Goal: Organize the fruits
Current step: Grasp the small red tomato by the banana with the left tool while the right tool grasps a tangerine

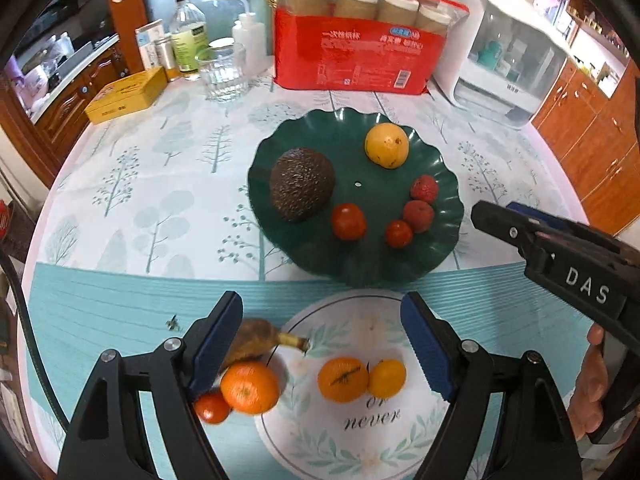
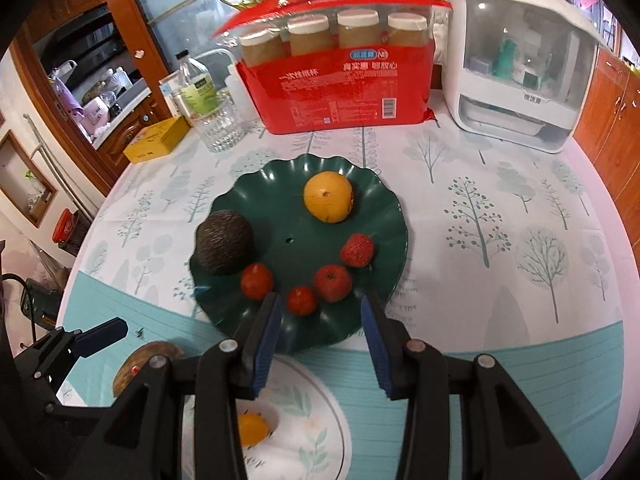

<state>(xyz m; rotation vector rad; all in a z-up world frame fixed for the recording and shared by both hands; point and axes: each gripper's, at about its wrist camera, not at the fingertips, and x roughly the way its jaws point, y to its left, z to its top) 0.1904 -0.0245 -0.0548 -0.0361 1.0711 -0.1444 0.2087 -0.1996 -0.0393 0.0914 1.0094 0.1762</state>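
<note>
Green scalloped plate (image 1: 280,152) already carries an avocado (image 1: 302,184), a yellow fruit (image 1: 387,145) and five small red fruits. White plate (image 1: 360,432) nearer the camera bears two oranges, while a third orange (image 1: 249,387), a banana (image 1: 256,340) and a small tomato (image 1: 212,407) lie at its left edge, so sorting appears unfinished. Left gripper (image 1: 324,344) and right gripper (image 2: 320,344) both stand released, grasping nothing.

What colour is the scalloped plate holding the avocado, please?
Dark green plate; clearest in the right wrist view.

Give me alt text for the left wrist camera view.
The open left gripper hangs empty over a white plate holding two oranges, more fruit beside it. Beyond, a green plate carries an avocado and small red fruits.
</note>
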